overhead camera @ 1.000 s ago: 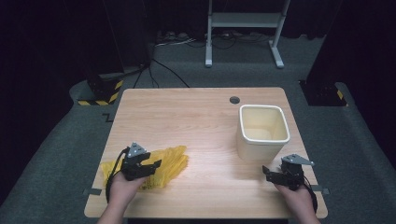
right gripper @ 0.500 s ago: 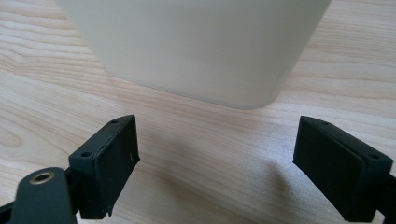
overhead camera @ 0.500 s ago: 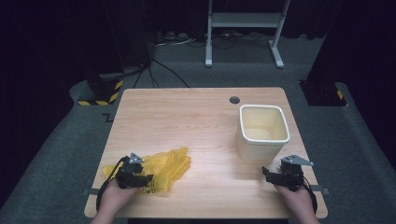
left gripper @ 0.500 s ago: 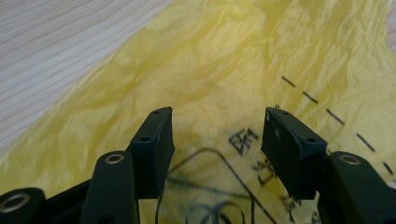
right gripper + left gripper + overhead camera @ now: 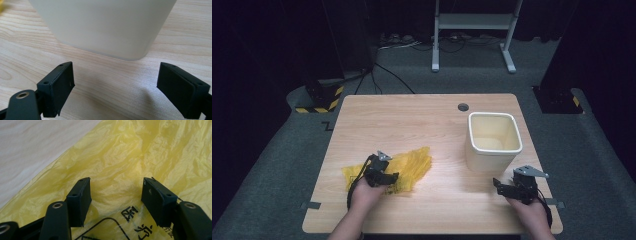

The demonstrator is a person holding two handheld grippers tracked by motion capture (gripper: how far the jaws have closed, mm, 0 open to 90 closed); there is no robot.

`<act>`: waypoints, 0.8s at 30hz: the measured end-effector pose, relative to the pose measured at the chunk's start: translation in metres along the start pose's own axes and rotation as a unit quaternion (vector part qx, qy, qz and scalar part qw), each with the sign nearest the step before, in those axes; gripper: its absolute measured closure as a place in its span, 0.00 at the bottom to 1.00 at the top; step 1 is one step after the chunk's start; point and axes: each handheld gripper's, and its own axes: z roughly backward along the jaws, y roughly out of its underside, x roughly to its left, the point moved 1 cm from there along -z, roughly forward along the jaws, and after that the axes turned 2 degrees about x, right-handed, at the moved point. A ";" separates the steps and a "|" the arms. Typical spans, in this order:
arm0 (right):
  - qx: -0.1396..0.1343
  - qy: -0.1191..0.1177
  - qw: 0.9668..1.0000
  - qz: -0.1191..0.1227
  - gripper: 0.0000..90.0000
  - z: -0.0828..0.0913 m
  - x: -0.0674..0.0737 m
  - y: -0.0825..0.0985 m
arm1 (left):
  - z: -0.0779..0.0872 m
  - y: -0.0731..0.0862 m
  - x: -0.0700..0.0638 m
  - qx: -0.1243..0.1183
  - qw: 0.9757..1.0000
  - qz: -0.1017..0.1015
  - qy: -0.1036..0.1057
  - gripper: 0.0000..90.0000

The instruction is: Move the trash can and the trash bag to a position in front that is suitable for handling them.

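Two grippers on the worktop (image 5: 432,125). Left gripper (image 5: 388,176) has moved forward and right over the last second and now sits over the yellow bag (image 5: 414,164), jaws open, nothing pinched; probably lining up a grasp. Right gripper (image 5: 500,186) unchanged, jaws wide, empty, near the bin (image 5: 493,140). Bag print cut off; bin's inside partly hidden.

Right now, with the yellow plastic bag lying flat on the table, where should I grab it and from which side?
Probably pinch a raised wrinkle of the yellow plastic bag, coming down from above. It lies flat and crumpled on the table, so no edge stands up to slide under, but its folds give thin ridges. The left gripper already hangs open just over the printed part, well placed.
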 end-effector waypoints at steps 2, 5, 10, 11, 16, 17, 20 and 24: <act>0.001 0.000 1.000 0.000 0.16 0.000 0.000 0.000 | -0.004 -0.008 -0.006 -0.006 1.000 0.001 -0.007 0.46; 0.001 0.000 1.000 -0.001 0.16 0.000 0.000 0.000 | 0.004 -0.014 -0.008 -0.029 1.000 0.003 0.003 0.45; -0.001 0.000 1.000 -0.003 0.16 0.001 -0.002 0.001 | 0.035 -0.007 0.012 -0.040 0.999 -0.021 -0.027 0.47; 0.000 0.001 1.000 -0.003 0.16 0.001 -0.002 0.001 | 0.041 -0.002 0.021 -0.040 0.998 -0.017 -0.034 0.48; 0.002 0.000 1.000 -0.002 0.16 0.002 -0.001 0.002 | 0.057 0.029 0.050 -0.020 0.999 0.010 -0.048 0.51; 0.003 0.001 1.000 -0.002 0.16 0.001 -0.001 0.002 | 0.058 0.034 0.051 -0.016 0.999 0.011 -0.047 0.51; 0.004 0.003 1.000 -0.002 0.16 0.000 0.000 0.002 | 0.057 0.041 0.051 -0.010 0.999 0.015 -0.035 0.53; 0.006 0.004 1.000 0.003 0.16 -0.001 0.002 0.002 | 0.046 0.047 0.035 0.008 1.000 -0.005 -0.006 0.52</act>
